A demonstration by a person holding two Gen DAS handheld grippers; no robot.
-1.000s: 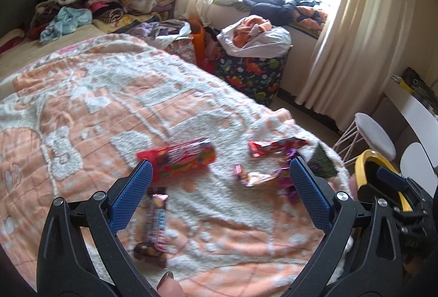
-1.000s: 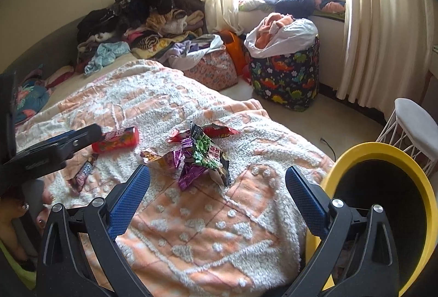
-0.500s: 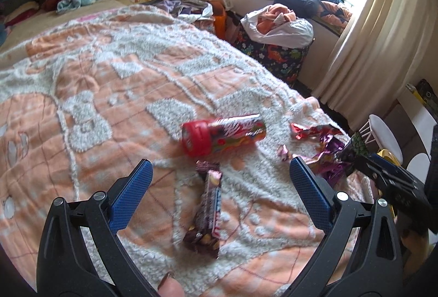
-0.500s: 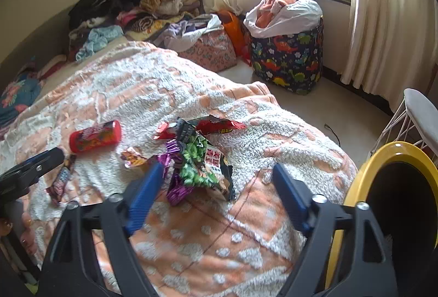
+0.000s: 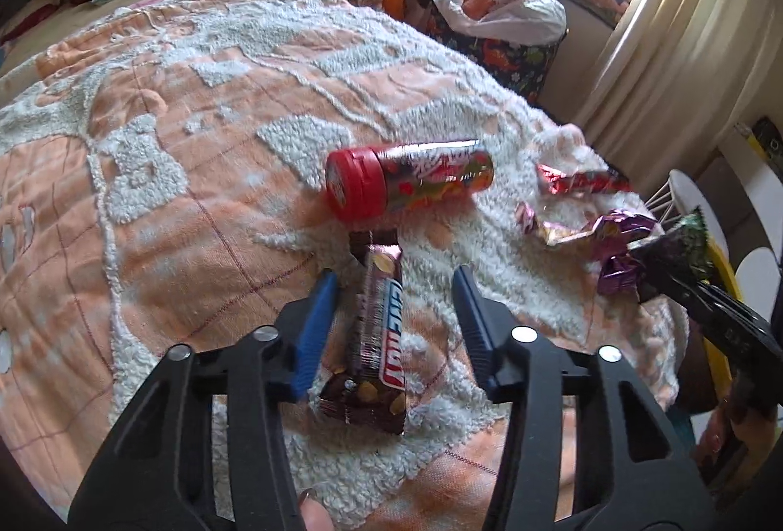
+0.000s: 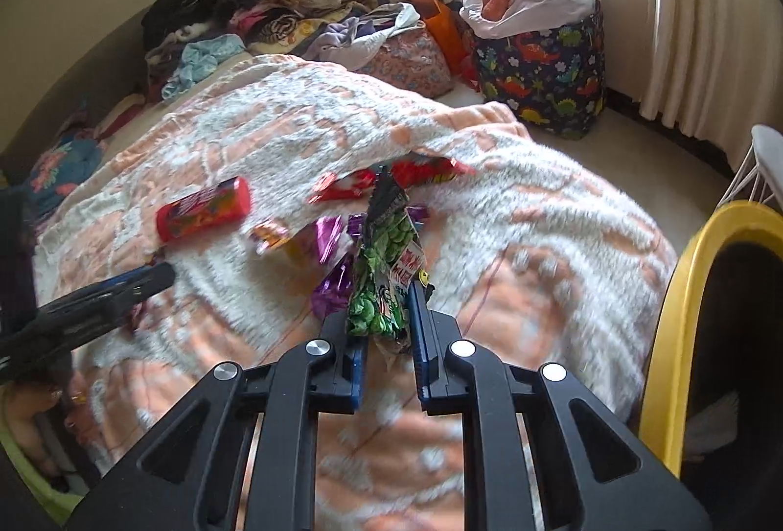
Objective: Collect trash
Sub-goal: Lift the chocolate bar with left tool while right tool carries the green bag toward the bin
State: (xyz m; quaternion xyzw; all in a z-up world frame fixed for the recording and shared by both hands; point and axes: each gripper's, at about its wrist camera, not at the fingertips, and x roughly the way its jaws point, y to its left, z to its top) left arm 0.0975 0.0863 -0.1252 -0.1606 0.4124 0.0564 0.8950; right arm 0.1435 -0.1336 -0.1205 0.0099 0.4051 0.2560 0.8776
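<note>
On the peach-and-white tufted bedspread (image 5: 161, 169) the trash lies scattered, and I work both hands at once to clear it faster. My left gripper (image 5: 394, 281) straddles the brown chocolate-bar wrapper (image 5: 377, 330), which lies lengthwise between the blue pads; its jaws have just been closing, yet a gap shows on each side, so the pads do not press on it. I line up along the bar so they can meet its long edges. Just beyond it rests the red plastic candy tube with its red cap (image 5: 406, 181), lying on its side, and further right the red foil wrapper (image 5: 580, 181) and the crumpled purple-and-gold wrappers (image 5: 587, 232).

My right gripper (image 6: 386, 301) has also just been closing and now pinches the green printed snack bag (image 6: 386, 281) by its lower end; the bag stands up from the blanket, which suggests a firm grip. The yellow-rimmed black bin (image 6: 685, 286) waits just beside the bed on my right, well placed for dropping the bag in.
</note>
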